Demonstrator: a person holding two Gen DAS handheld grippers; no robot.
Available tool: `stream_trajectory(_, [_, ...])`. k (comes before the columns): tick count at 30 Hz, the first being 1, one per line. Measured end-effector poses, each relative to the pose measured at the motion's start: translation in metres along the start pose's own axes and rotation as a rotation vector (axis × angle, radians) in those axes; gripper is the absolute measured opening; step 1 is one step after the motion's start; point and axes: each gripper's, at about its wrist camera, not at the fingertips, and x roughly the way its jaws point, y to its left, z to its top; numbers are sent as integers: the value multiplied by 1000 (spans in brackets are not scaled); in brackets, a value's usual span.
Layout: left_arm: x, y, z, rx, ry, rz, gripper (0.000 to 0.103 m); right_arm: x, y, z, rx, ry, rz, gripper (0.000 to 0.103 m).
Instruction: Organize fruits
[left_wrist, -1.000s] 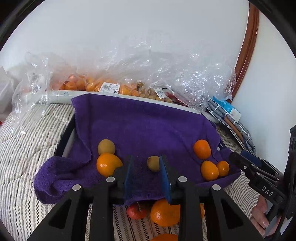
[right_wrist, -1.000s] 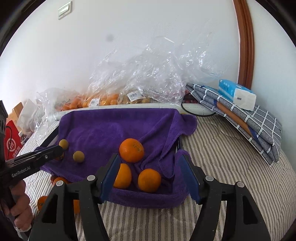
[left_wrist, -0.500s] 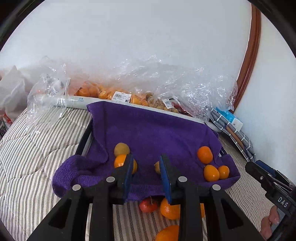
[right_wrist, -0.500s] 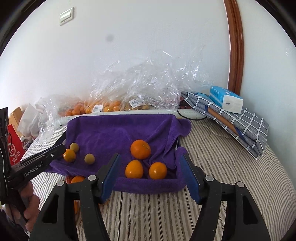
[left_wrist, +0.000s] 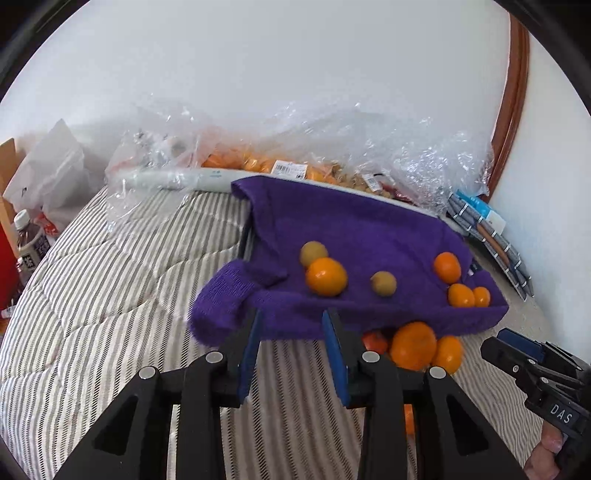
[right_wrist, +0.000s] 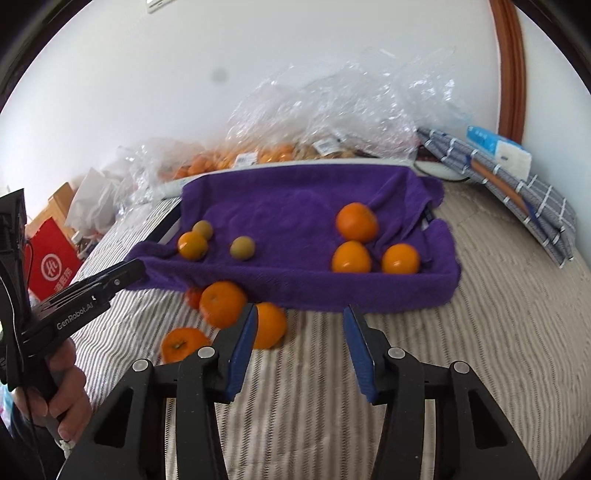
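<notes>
A purple towel lines a tray on the striped bed. On it lie three oranges at the right, an orange and two yellow-green fruits at the left. Loose oranges and a small red fruit lie on the bed before the towel's front edge. My left gripper is open and empty, just short of the towel. My right gripper is open and empty, next to a loose orange.
Clear plastic bags of fruit lie along the wall behind the tray. A folded checked cloth and tissue pack sit at the right. Bottles and a red bag stand off the bed's left side.
Both grippers have pulled back from the towel and risen. The left one has also shifted left. The right gripper's jaws have narrowed. The fruits have not moved.
</notes>
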Motion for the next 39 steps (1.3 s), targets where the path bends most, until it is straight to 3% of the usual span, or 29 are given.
stream_trajectory(14, [4, 7, -3, -12, 35, -6, 32, 43, 23, 0, -63, 98, 70, 47])
stream_trajectory(19, [6, 5, -3, -6, 40, -19, 32, 40, 23, -2, -79, 94, 72, 35])
stream_trajectory(28, [15, -21, -8, 87, 116, -165, 32, 18, -4, -8, -55, 78, 48, 35])
stream_trajectory(36, [34, -41, -8, 129, 202, -207, 32, 4, -32, -14, -29, 76, 20, 35])
stream_trajectory(39, [40, -49, -8, 143, 211, -181, 29, 4, -36, -14, -24, 73, 20, 35])
